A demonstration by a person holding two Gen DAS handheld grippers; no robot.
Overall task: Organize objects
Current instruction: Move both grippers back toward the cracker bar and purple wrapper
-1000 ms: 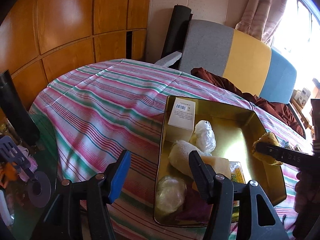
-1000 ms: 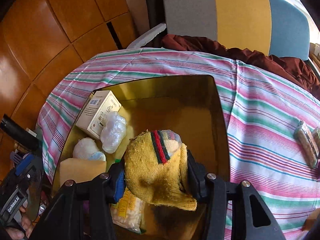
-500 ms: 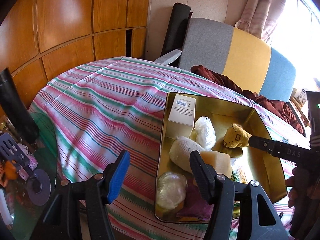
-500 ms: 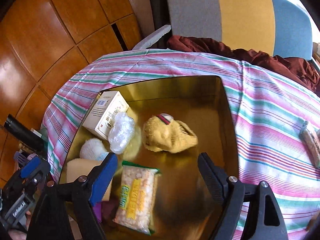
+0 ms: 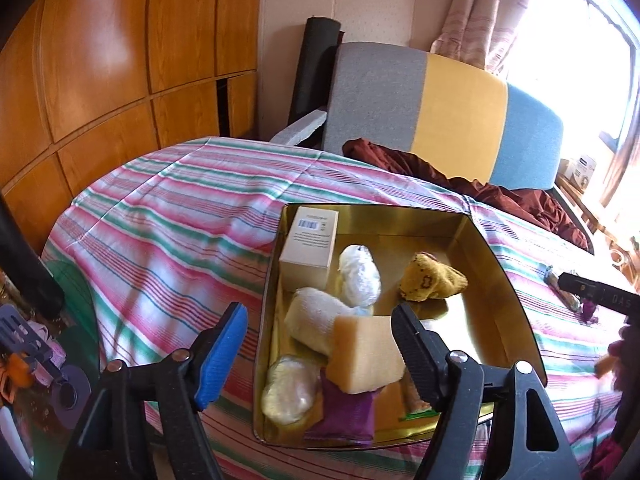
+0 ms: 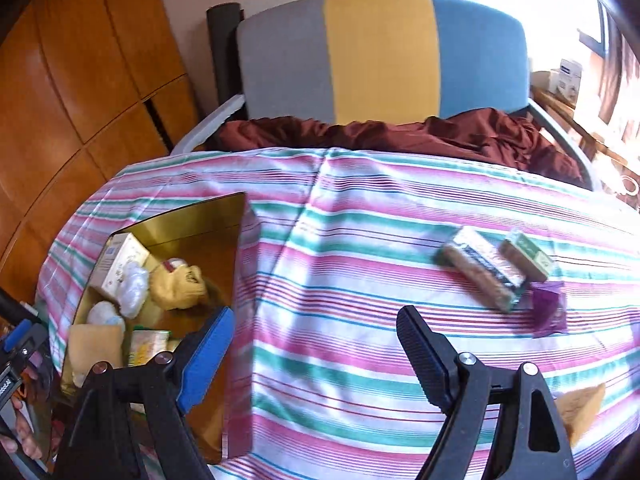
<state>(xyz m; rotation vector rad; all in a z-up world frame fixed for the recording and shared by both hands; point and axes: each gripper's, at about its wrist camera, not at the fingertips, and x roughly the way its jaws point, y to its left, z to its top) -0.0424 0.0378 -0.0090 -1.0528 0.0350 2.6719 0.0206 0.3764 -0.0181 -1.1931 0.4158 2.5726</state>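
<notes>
Pink, green and white striped tablecloth (image 6: pixel 360 280) covers the table. Behind it: upholstered chair back in grey, yellow and blue panels (image 6: pixel 380 56), dark maroon crumpled cloth (image 6: pixel 400 136) heaped on the seat. Black rolled cylinder (image 5: pixel 316 68) stands upright left of the chair, against the cream wall. Glossy orange-brown wooden panel cabinets (image 5: pixel 100 80) fill the left side. Pinkish patterned curtain (image 5: pixel 488 12) hangs at the bright window, top right. Small white printed box (image 5: pixel 582 170) sits on the sill area. Lower left, off the table edge: dark slotted spatula-like utensil (image 5: pixel 18 332), blurred clutter around it.
</notes>
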